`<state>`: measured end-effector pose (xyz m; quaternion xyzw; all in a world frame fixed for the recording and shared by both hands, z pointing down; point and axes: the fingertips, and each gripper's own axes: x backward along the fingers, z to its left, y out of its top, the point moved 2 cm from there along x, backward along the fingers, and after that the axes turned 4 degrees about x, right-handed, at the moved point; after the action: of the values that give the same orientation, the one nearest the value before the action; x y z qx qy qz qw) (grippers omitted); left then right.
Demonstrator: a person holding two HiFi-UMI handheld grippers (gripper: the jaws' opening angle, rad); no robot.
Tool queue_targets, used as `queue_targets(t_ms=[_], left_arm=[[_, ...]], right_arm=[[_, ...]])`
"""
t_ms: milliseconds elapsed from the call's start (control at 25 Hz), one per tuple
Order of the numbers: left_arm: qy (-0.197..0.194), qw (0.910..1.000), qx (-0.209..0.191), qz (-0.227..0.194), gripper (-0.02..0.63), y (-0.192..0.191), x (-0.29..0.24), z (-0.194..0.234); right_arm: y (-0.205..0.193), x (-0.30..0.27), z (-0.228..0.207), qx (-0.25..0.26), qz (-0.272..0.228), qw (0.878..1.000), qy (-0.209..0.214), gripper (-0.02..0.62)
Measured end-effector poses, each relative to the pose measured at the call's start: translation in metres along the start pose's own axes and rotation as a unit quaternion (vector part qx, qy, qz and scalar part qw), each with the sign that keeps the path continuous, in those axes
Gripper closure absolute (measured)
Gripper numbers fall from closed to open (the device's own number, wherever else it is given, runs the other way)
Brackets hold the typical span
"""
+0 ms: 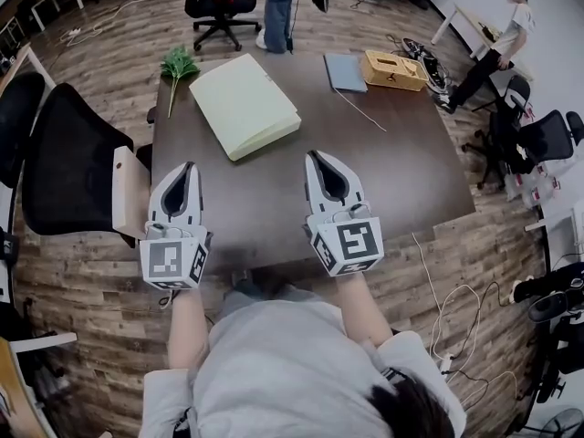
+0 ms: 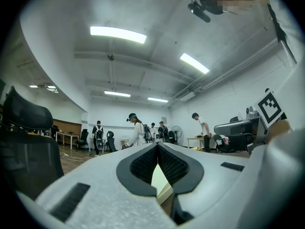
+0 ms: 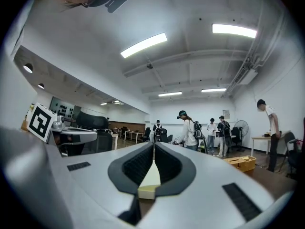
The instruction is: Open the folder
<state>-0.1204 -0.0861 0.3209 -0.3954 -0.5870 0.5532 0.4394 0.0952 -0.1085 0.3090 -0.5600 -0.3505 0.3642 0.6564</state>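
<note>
A pale yellow folder lies closed on the far left part of the dark brown table. Both grippers hover over the table's near side, short of the folder. My left gripper is shut with nothing in it, its tips pointing toward the folder's near edge. My right gripper is also shut and empty, to the right of the folder's near corner. In the left gripper view the left gripper has its tips together, and the folder shows through the hollow below them. The right gripper frames the folder the same way.
A green plant sprig lies at the far left corner. A grey-blue notebook, a yellow box and a thin white cable sit at the far right. A black office chair stands left of the table. People stand beyond it.
</note>
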Motion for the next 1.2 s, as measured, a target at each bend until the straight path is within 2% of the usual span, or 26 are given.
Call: queue_targets(t_ms=[520,1200], left_arm=[[-0.003,0.9999,-0.004,-0.014,0.598,0.015,-0.002,-0.017],[-0.003,0.9996,0.006,-0.028,0.598,0.02,-0.008,-0.021]], right_arm=[[0.018,0.026,-0.026,0.004,-0.024,0.999,-0.025,0.578],[0.023,0.027,-0.037,0.004,-0.038,0.999,-0.036,0.578]])
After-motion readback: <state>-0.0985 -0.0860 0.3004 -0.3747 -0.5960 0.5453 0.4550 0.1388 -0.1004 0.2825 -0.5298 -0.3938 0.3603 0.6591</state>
